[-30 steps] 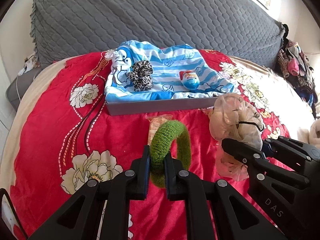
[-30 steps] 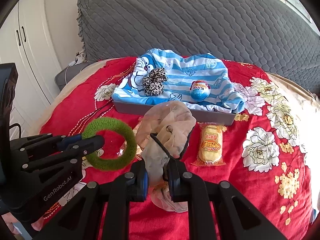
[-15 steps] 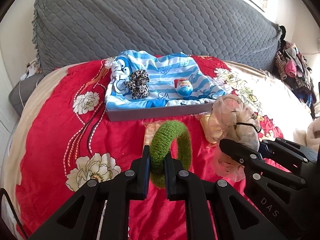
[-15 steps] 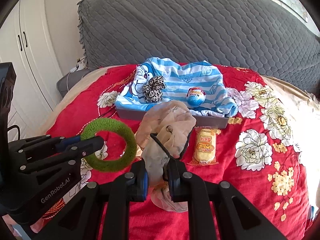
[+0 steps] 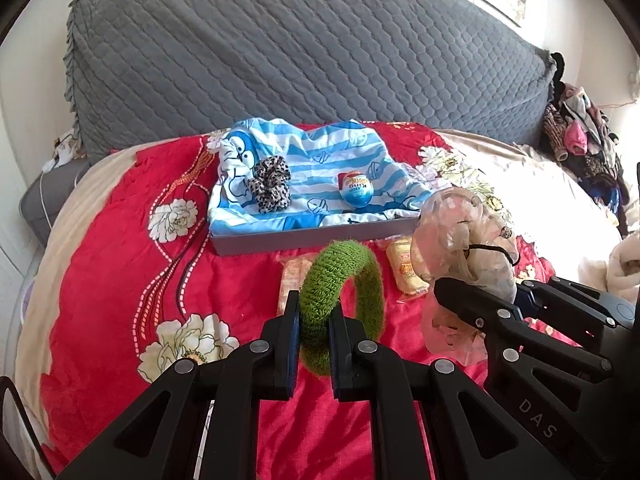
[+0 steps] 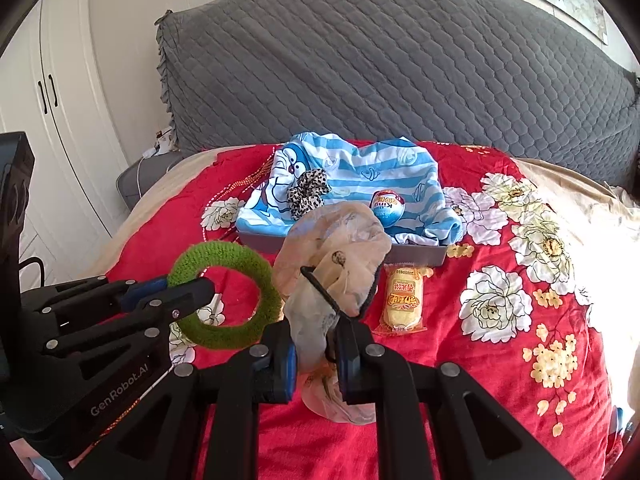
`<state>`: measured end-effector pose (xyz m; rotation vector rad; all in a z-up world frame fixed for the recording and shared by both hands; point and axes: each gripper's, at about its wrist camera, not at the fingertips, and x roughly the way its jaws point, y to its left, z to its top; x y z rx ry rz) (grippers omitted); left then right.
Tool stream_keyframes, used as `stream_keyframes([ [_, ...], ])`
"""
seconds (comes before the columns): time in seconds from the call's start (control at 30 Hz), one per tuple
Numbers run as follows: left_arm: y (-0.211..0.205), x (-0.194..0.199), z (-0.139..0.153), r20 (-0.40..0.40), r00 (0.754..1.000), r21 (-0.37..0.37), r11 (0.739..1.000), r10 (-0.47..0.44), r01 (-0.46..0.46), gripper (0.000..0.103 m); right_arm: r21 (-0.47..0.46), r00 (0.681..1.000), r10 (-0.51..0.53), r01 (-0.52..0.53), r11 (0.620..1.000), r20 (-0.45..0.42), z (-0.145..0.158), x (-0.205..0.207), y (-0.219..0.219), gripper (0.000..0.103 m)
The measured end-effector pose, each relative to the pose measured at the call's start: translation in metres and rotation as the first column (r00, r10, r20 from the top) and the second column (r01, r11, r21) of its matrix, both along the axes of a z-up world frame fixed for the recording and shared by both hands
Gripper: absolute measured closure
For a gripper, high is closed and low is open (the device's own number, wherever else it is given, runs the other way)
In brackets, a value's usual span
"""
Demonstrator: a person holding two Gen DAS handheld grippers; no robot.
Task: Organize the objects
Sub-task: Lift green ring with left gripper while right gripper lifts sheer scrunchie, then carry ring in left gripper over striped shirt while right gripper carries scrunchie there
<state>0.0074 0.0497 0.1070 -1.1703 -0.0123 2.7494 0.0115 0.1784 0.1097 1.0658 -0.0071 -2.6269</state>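
My left gripper (image 5: 314, 320) is shut on a green knitted hair ring (image 5: 340, 276), held upright above the red bedspread; the ring also shows in the right wrist view (image 6: 224, 292). My right gripper (image 6: 316, 344) is shut on a sheer beige scrunchie (image 6: 332, 256), which also shows in the left wrist view (image 5: 460, 240). Ahead lies a grey tray (image 5: 312, 236) lined with blue striped cloth (image 5: 320, 160). In the tray lie a leopard scrunchie (image 5: 270, 184) and a blue egg toy (image 5: 355, 190).
Two wrapped yellow snack cakes lie on the bedspread in front of the tray (image 6: 402, 296) (image 5: 294, 276). A grey quilted headboard cover (image 5: 300, 60) rises behind. A pile of clothes (image 5: 580, 140) is at the far right. White wardrobe doors (image 6: 44, 100) stand at the left.
Both grippers have risen and drawn back a little from the tray, still holding the green ring and the beige scrunchie. The tray looks smaller and farther.
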Motion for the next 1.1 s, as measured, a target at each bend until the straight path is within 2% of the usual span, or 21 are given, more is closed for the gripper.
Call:
stream_keyframes([
  [0.73, 0.006, 0.007, 0.019, -0.044, 0.999, 0.009, 1.000, -0.004, 0.004, 0.091, -0.019, 0.999, -0.022, 0.021, 1.000, -0.046, 0.021, 0.009, 0.011, 0.088],
  [1.1, 0.010, -0.004, 0.024, -0.060, 0.998, -0.008, 1.000, -0.020, 0.019, 0.091, -0.022, 0.997, -0.027, 0.025, 0.999, -0.067, 0.028, 0.002, 0.012, 0.088],
])
